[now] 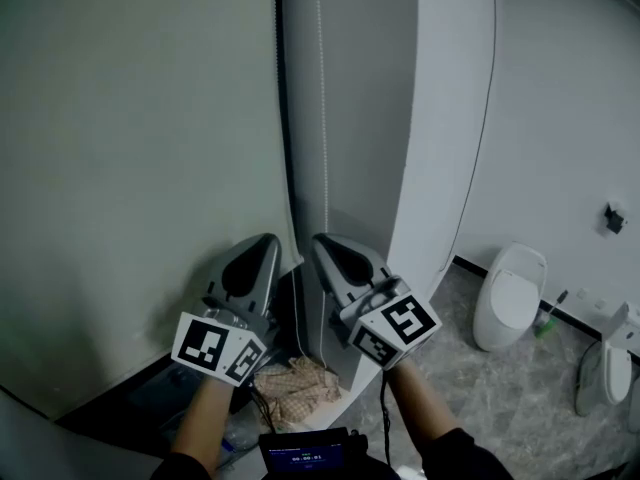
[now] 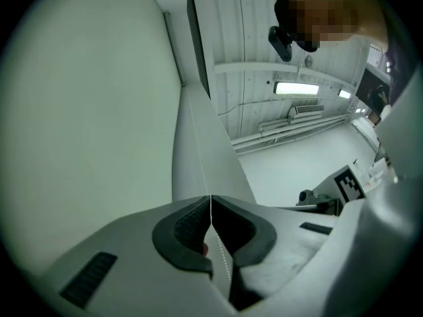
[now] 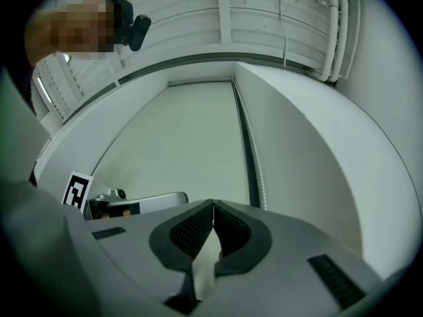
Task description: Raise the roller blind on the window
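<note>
Head view shows the roller blind (image 1: 130, 168) down over the window, covering all of it that is in sight, so none of the raising is done yet. The left gripper (image 2: 210, 200) has its jaws pinched on a strand of the bead chain (image 2: 225, 259), so one grip is taken. The right gripper (image 3: 213, 203) has its jaws pressed together with no strand that I can make out between them — the chain runs just beside it. The whole pull, as I judge it, is left to do.

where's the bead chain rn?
Head view: the bead chain hangs at centre, just past the right edge of the roller blind. Left gripper view: it is pinched by the left hand-held gripper.
</note>
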